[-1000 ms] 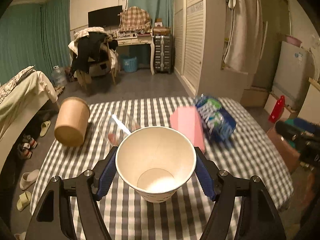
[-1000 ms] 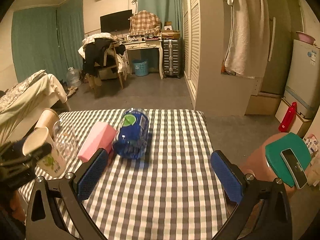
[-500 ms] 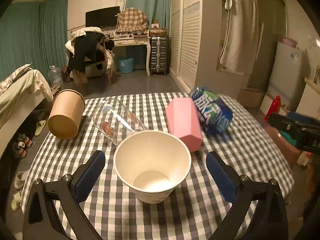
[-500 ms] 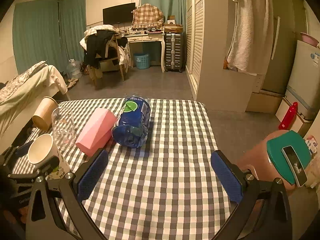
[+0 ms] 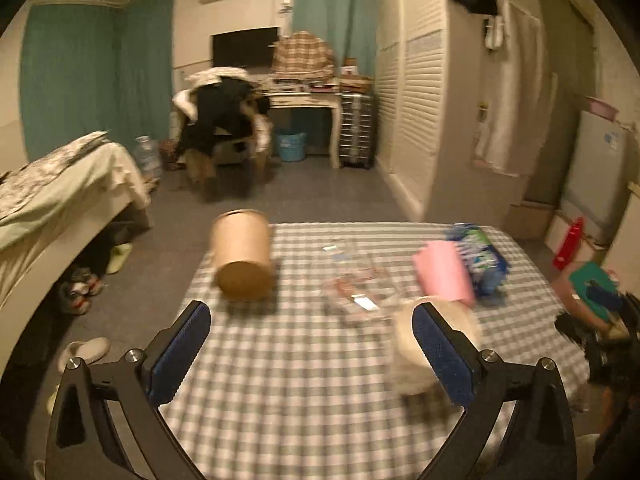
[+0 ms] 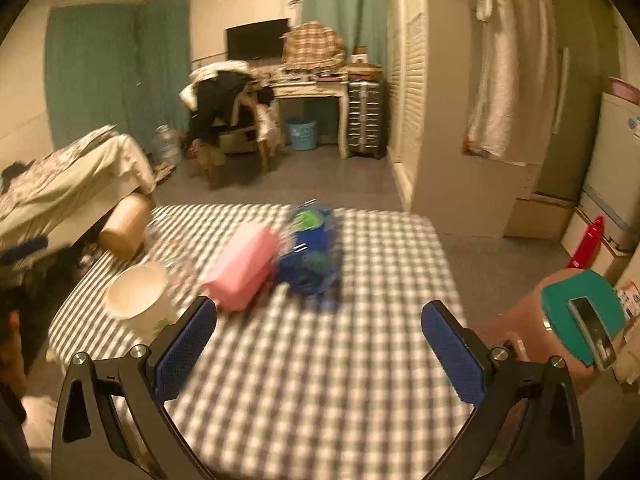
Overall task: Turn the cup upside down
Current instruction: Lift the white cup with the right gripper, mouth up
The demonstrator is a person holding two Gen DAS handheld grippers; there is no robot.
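A white paper cup [image 6: 138, 304] stands mouth up on the checked table [image 6: 320, 380] near its left edge. In the left wrist view the cup [image 5: 416, 356] is blurred and partly hidden behind my left gripper's right finger [image 5: 440, 356]. My left gripper [image 5: 312, 352] is open and empty, with the cup outside its jaws to the right. My right gripper [image 6: 320, 348] is open and empty above the table's near part, right of the cup.
A brown paper cup [image 5: 242, 264] lies on its side at the far left. A clear glass [image 5: 356, 280], a pink cup [image 6: 242, 272] and a blue bottle [image 6: 312, 256] lie on the table. A bed [image 5: 52, 208] stands left.
My left gripper opened, let go of the white cup standing upright, and swung left away from it. My right gripper shifted; both views are motion-blurred.
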